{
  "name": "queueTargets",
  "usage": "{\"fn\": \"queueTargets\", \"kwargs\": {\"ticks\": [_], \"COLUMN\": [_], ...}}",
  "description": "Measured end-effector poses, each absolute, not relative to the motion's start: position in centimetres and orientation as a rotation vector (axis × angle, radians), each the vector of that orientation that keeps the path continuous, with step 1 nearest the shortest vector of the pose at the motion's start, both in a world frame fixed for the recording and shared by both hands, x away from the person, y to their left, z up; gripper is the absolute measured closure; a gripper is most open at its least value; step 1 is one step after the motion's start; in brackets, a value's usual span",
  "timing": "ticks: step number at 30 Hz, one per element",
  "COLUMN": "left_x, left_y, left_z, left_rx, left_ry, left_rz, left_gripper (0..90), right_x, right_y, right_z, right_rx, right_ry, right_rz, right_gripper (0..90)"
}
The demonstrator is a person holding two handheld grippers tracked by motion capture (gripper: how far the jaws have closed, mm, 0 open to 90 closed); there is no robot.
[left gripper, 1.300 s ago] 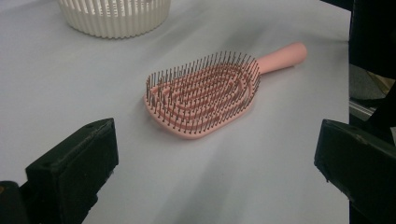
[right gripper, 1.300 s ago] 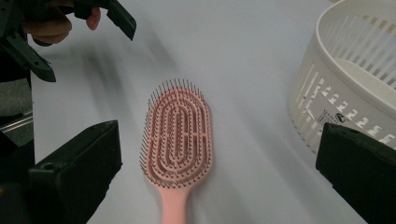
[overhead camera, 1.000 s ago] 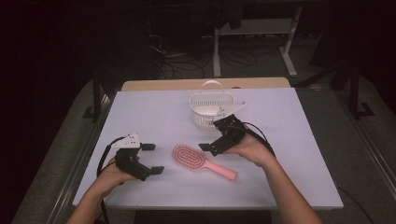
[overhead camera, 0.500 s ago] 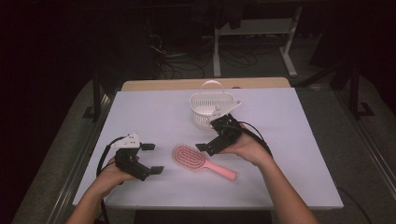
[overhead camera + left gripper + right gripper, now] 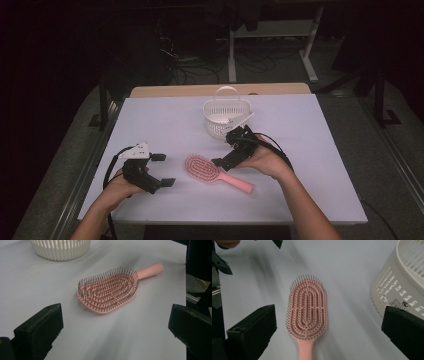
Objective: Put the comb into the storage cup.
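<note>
A pink plastic paddle hairbrush (image 5: pixel 216 172) lies bristles-up on the pale lilac tabletop (image 5: pixel 320 130), near the middle of its front half, its head pointing toward the person's left and its handle running off to the right and toward the person. The right gripper (image 5: pixel 231 149) hangs over the handle end of the brush, its black jaws spread wide — in the right gripper view the brush (image 5: pixel 307 315) sits on the table between them, touched by neither. The left gripper (image 5: pixel 162 170) rests low at the left of the table, well apart from the brush head, its jaws also spread and holding nothing; its own view looks across at the brush (image 5: pixel 110 291) lying free. A white slatted plastic basket with a hoop handle (image 5: pixel 226 113) stands just behind the brush, close beside the right gripper.
</note>
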State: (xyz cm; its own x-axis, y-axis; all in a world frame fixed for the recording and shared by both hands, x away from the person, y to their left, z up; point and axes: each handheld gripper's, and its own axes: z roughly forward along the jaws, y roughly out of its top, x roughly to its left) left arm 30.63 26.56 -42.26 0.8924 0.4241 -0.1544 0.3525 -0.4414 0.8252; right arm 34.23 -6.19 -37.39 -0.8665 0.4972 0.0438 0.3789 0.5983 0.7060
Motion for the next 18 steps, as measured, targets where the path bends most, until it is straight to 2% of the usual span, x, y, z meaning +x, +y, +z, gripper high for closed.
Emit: {"fn": "queueTargets", "kwargs": {"ticks": [18], "left_x": [30.7], "left_y": [26.5], "left_z": [-42.7], "left_rx": [2.087], "left_ry": [0.547], "left_rz": [0.103], "left_gripper": [0.0], "right_x": [33.9], "right_y": [-6.0], "right_z": [-38.7], "right_rx": [0.714], "right_ry": [2.76], "right_rz": [0.967], "right_gripper": [0.0]}}
